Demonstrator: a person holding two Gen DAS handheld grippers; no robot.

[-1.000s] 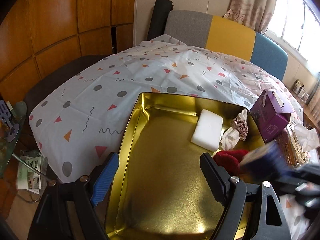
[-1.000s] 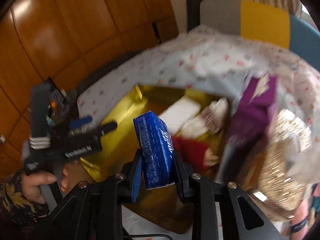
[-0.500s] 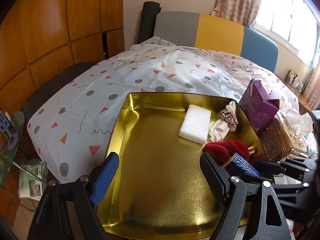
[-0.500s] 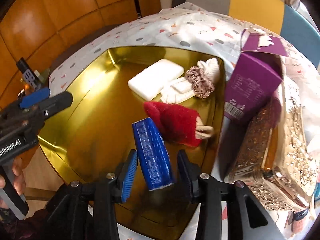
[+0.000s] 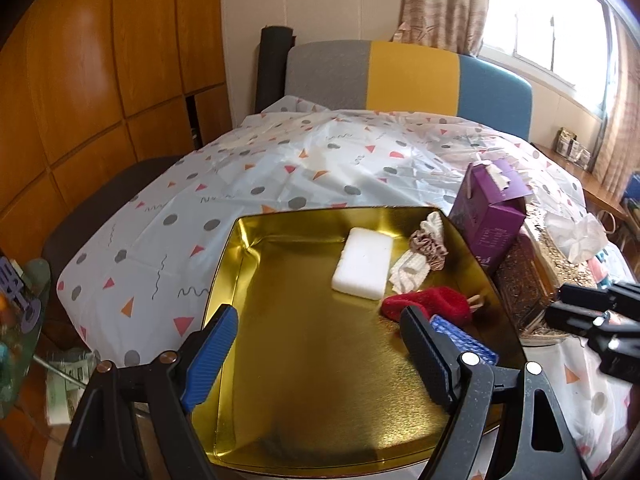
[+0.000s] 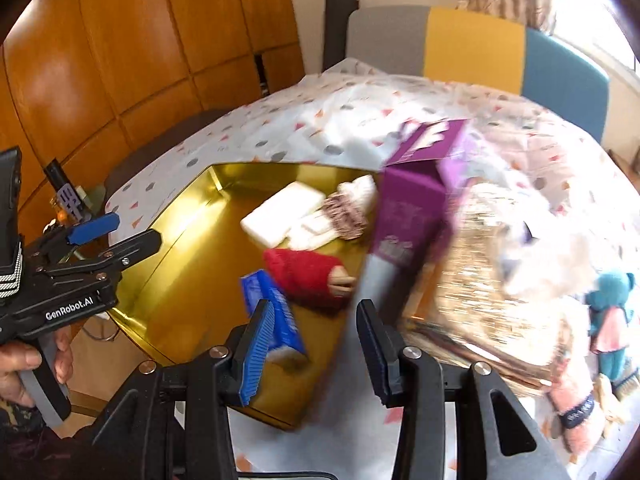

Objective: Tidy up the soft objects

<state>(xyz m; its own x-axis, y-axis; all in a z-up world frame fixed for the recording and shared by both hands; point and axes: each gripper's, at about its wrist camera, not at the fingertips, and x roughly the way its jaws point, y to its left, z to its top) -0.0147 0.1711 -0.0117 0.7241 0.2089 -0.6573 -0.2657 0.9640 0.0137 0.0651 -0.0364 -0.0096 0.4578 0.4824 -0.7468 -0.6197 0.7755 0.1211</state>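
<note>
A gold tray (image 5: 228,264) (image 6: 180,216) sits on the patterned tablecloth. It holds a white sponge (image 5: 364,264) (image 6: 280,212), a brown scrunchie (image 5: 428,242) (image 6: 348,212) on a white cloth (image 5: 408,272), a red soft item (image 5: 432,304) (image 6: 308,276) and a blue pack (image 5: 464,340) (image 6: 260,286) near the front right corner. My right gripper (image 6: 316,312) (image 5: 564,303) is open and empty, above the tray's right rim, with the blue pack just beyond its left finger. My left gripper (image 5: 316,320) (image 6: 134,230) hangs wide open over the tray's near left part, holding nothing.
A purple box (image 5: 492,220) (image 6: 408,208) stands against the tray's right side, next to a glittery gold tissue box (image 5: 532,272) (image 6: 480,280). A teal plush toy (image 6: 612,292) lies at the far right. A grey, yellow and blue chair back (image 5: 412,76) is behind the table.
The right gripper carried the blue pack into the tray, opened and let it go, then drew back to the right. The left gripper rose a little, still wide open.
</note>
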